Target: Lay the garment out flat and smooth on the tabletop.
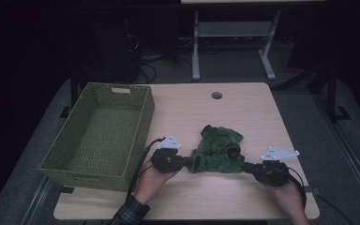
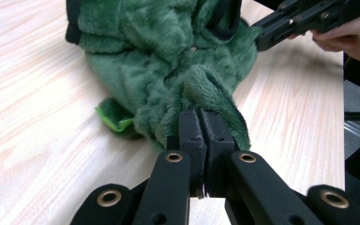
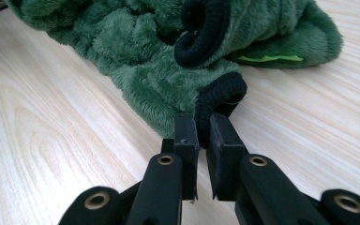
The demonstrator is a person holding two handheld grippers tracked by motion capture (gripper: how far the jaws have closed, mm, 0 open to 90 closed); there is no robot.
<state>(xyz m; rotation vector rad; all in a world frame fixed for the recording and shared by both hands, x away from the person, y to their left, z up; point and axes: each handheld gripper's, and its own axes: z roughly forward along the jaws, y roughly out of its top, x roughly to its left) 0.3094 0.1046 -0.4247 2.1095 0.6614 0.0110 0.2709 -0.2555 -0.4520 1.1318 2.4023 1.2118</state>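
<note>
While a green woven basket point(image 1: 98, 136) sits at the left edge of the wooden table point(image 1: 243, 108), the left gripper point(image 1: 187, 161) just beside it has its jaws pressed together on a fold of the green fleece garment point(image 1: 218, 150). That garment lies crumpled near the table's middle, between both tools. At its right end, the right gripper point(image 1: 248, 166) pinches the black ribbed cuff point(image 3: 220, 96).
</note>
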